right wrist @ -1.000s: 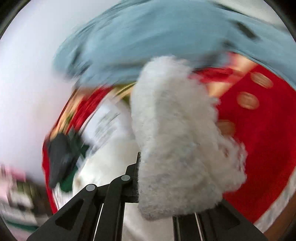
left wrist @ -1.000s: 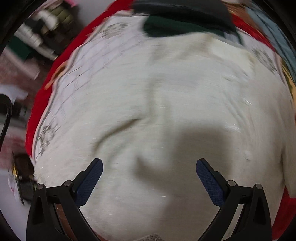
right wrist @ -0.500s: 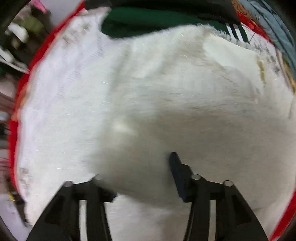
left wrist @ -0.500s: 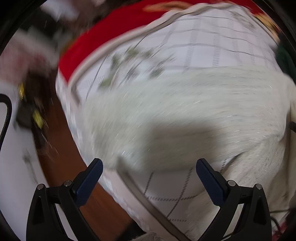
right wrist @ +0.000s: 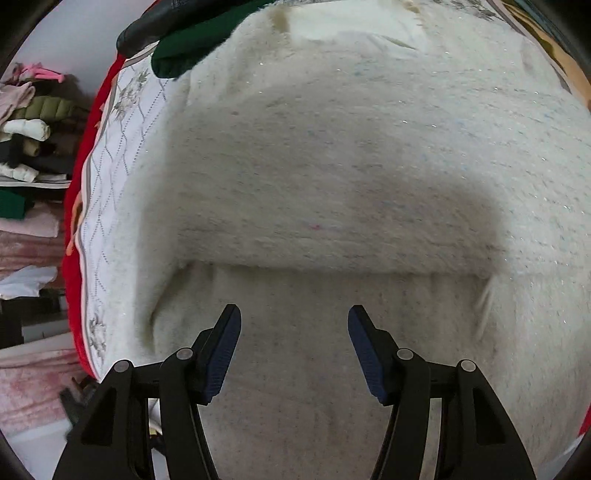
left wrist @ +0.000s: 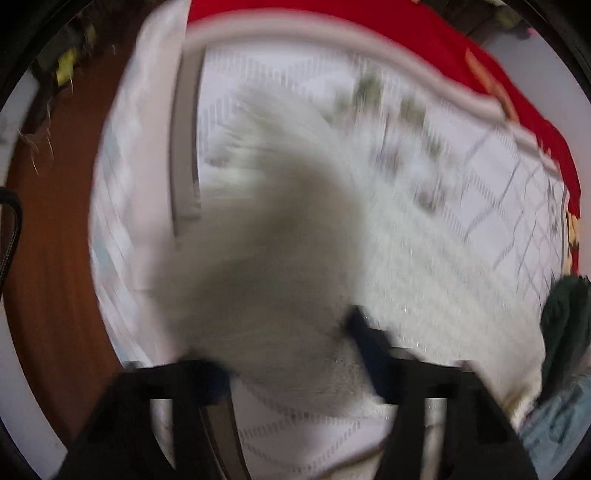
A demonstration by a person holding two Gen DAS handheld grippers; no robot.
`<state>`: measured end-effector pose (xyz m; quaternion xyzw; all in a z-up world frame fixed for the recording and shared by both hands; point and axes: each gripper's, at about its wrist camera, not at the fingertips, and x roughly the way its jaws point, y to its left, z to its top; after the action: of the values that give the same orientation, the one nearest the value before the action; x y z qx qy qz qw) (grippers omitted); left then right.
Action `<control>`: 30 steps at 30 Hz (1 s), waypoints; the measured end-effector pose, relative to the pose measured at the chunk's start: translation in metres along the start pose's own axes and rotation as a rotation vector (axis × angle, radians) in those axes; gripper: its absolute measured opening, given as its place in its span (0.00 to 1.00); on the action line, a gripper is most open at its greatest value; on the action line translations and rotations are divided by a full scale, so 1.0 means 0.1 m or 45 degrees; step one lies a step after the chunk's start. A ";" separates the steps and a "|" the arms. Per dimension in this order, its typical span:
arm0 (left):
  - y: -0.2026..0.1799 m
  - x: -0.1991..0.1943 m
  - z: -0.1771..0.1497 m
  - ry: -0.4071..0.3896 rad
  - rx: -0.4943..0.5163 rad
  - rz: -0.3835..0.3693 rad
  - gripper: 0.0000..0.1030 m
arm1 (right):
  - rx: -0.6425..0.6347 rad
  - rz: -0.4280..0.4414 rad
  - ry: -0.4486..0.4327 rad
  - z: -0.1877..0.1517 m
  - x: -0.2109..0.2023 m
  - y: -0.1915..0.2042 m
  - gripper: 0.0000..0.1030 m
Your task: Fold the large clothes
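Note:
A large fluffy white garment (right wrist: 351, 166) lies spread on the bed, with one part folded across it so a straight folded edge (right wrist: 332, 264) runs left to right. My right gripper (right wrist: 293, 332) is open and empty just above the garment, in front of that edge. In the blurred left wrist view, a bunched end of the same white garment (left wrist: 266, 266) sits between the jaws of my left gripper (left wrist: 288, 343), which have closed in on it.
The bed has a white quilted cover (left wrist: 498, 177) over a red blanket (left wrist: 369, 22). Dark green and black clothes (right wrist: 192, 40) lie at the far end. Stacked clothes (right wrist: 29, 122) sit at the left. Brown floor (left wrist: 55, 240) lies beside the bed.
My right gripper let go of the white garment, opened and now hovers over it. My left gripper swung toward the bed's edge and closed from wide open onto a bunch of the garment.

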<state>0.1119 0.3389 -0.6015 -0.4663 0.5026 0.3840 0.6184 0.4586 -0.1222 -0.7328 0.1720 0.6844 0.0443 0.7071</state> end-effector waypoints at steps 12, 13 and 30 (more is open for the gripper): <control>-0.90 0.38 0.98 -0.031 0.195 -0.344 0.27 | -0.074 -0.008 -0.050 -0.01 -0.17 0.34 0.61; -0.96 0.43 0.97 -0.003 0.183 -0.367 0.37 | -0.067 -0.002 -0.047 -0.01 -0.18 0.33 0.61; -1.34 -0.43 0.77 -0.368 0.239 -0.206 0.08 | 0.135 0.187 0.038 0.40 0.42 0.57 0.50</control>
<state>0.2502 0.3767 -0.5293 -0.3854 0.4030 0.3473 0.7539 0.5108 -0.0632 -0.7552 0.2582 0.6817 0.0623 0.6817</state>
